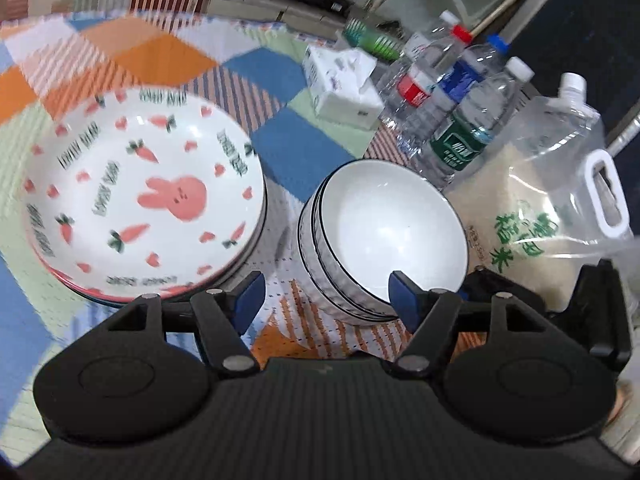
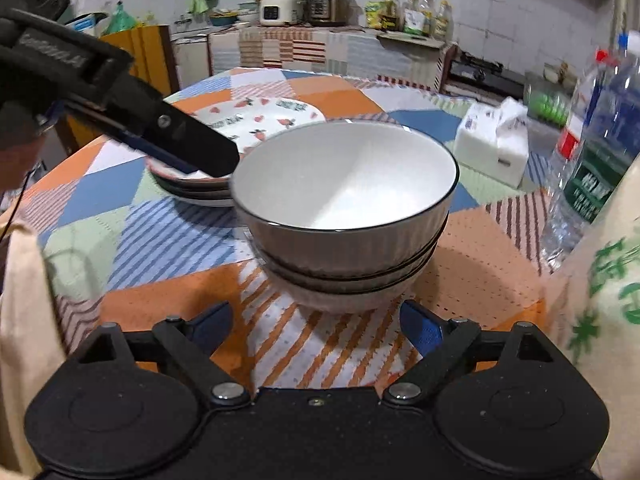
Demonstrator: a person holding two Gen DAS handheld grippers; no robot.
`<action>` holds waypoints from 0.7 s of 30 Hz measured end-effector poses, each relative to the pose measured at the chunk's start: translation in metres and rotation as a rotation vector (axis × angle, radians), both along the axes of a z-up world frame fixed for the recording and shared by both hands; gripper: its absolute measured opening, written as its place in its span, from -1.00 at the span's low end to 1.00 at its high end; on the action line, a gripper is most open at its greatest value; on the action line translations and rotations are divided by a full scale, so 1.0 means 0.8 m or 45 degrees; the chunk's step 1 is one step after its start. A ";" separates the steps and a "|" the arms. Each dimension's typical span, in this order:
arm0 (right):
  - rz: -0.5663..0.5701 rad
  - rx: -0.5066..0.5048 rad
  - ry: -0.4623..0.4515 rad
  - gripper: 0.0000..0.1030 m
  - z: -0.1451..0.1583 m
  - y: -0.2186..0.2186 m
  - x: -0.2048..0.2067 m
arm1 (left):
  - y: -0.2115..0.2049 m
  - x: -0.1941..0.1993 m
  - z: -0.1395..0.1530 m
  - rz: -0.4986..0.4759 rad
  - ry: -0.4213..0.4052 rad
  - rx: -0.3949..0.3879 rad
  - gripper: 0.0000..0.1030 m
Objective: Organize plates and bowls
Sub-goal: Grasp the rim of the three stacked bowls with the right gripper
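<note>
A stack of white ribbed bowls with black rims [image 1: 384, 236] stands on the patchwork tablecloth; it also shows in the right wrist view [image 2: 344, 216]. To its left is a stack of plates, the top one with a pink rabbit and carrots [image 1: 140, 196], seen farther back in the right wrist view [image 2: 256, 120]. My left gripper [image 1: 326, 300] is open and empty, above the near rim of the bowls. It shows in the right wrist view as a black finger [image 2: 188, 146] over the plates. My right gripper [image 2: 316, 330] is open and empty, just in front of the bowl stack.
Several water bottles [image 1: 460, 112], a tissue box [image 1: 344, 84] and a clear bag of rice [image 1: 532, 216] stand to the right of the bowls. The bottles [image 2: 592, 152] and the tissue box [image 2: 492, 144] also show in the right wrist view. A kitchen counter with cookers [image 2: 316, 8] is behind the table.
</note>
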State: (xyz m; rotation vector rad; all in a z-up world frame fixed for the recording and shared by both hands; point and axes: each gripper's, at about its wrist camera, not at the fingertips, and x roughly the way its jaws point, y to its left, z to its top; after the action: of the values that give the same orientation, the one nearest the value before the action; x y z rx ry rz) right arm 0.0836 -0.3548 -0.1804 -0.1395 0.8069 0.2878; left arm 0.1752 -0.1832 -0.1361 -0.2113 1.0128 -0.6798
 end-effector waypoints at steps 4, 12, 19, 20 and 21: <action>-0.070 0.027 -0.028 0.80 -0.021 -0.002 0.015 | -0.017 0.014 -0.022 0.005 0.085 -0.032 0.27; -0.096 0.036 -0.114 0.82 -0.036 0.002 0.029 | -0.030 0.015 -0.030 0.085 0.077 -0.018 -0.09; -0.092 -0.007 -0.119 0.81 -0.044 0.006 0.039 | -0.039 0.017 -0.033 0.105 0.049 0.048 -0.19; -0.090 -0.009 -0.119 0.83 -0.044 0.007 0.041 | -0.039 0.017 -0.034 0.109 0.044 0.051 -0.19; -0.093 -0.012 -0.115 0.84 -0.044 0.009 0.043 | -0.040 0.016 -0.034 0.108 0.032 0.058 -0.21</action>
State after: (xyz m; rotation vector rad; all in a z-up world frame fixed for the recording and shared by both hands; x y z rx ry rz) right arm 0.1177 -0.3479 -0.2153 -0.1303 0.7220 0.2073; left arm 0.1876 -0.2154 -0.1630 -0.2222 1.0364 -0.5780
